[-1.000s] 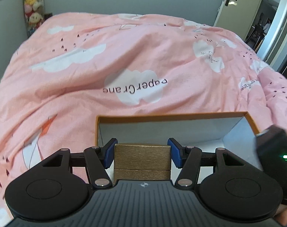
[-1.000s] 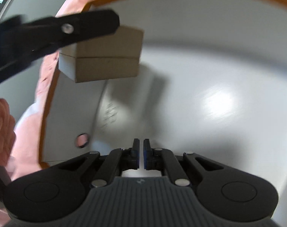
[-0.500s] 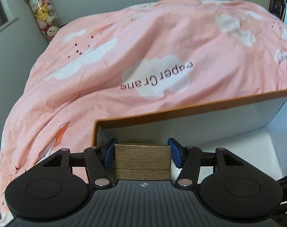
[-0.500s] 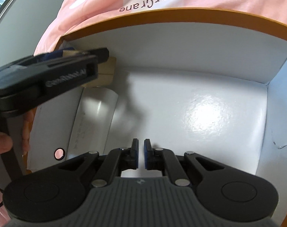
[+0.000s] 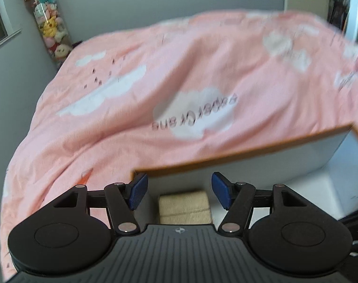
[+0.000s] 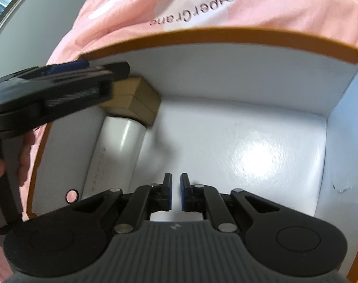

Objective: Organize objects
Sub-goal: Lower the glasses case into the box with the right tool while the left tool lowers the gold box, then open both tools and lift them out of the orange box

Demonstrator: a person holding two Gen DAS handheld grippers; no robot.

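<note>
Left wrist view: mounted behind the left gripper (image 5: 179, 188), angled down across the pink duvet (image 5: 179, 82) toward the far grey wall; close above the near-left corner of the orange-rimmed box (image 5: 249, 155).

Right wrist view: behind the right gripper (image 6: 176, 192), aimed steeply down into the same box (image 6: 226, 37), very near its white floor.

Shared: box corner, small tan box (image 5: 185, 206) (image 6: 141, 102) (lying there), duvet lettering.

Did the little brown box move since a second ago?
Yes. The little brown box went from up in the left claw, whose jaws are opening, down into the big box's far left corner, beside the white tube.
</note>
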